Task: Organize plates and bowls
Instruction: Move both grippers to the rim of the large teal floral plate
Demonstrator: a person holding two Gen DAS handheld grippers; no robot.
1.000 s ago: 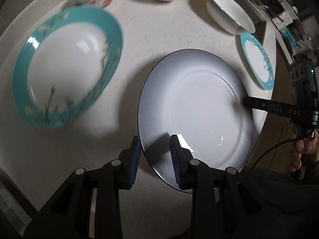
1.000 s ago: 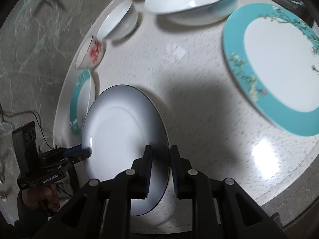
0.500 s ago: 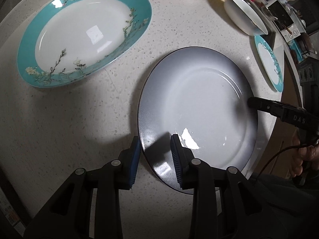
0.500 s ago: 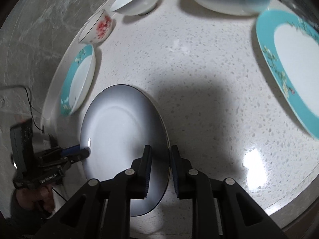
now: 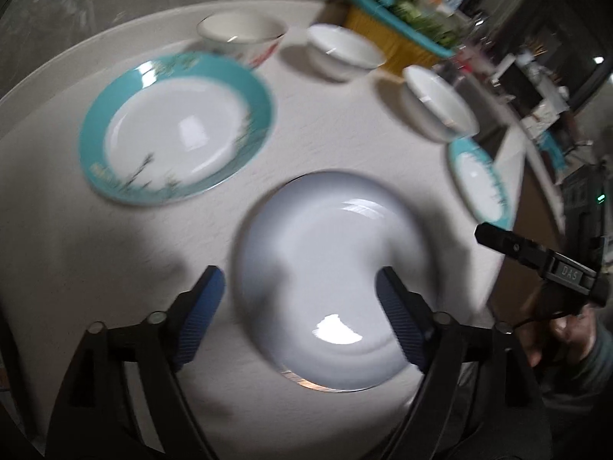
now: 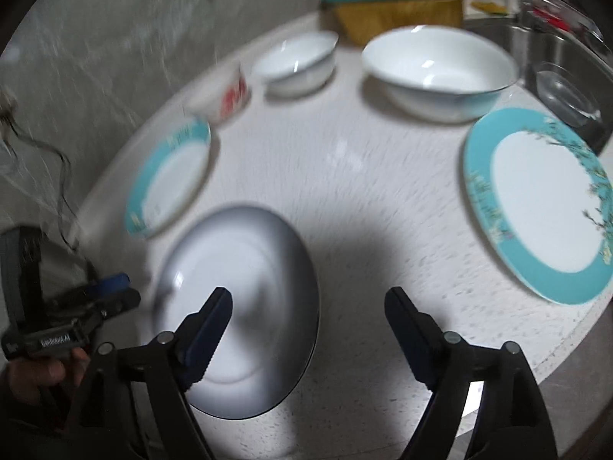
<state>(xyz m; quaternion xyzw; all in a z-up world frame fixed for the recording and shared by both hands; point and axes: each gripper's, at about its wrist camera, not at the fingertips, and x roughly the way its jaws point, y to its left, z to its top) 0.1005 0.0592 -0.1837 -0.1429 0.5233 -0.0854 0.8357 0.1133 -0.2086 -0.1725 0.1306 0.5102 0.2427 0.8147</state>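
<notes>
A grey-white plate [image 5: 329,268] [image 6: 237,299] with a dark rim lies flat on the speckled white counter [image 5: 337,145]. My left gripper [image 5: 302,310] hovers over its near edge. Its jaws are opening wide, with the plate's rim below the gap and no pad touching it. My right gripper [image 6: 310,318] hovers over the plate's opposite edge. Its jaws are opening too, and nothing is pressed between them. Each gripper shows in the other's view: the right gripper [image 5: 494,237] and the left gripper [image 6: 118,291], both beside the plate.
Two teal-rimmed plates [image 5: 176,130] [image 5: 482,184] flank the grey one. Behind stand a floral bowl [image 5: 241,34], a small white bowl [image 6: 295,61] and a larger white bowl [image 6: 436,69]. A yellow basket [image 6: 398,4] of greens sits at the back, with a sink [image 6: 563,73] to its right.
Both grippers were shut on the grey plate's rim. They have now let go, opened wide and drawn back and up. The plate rests on the counter.
</notes>
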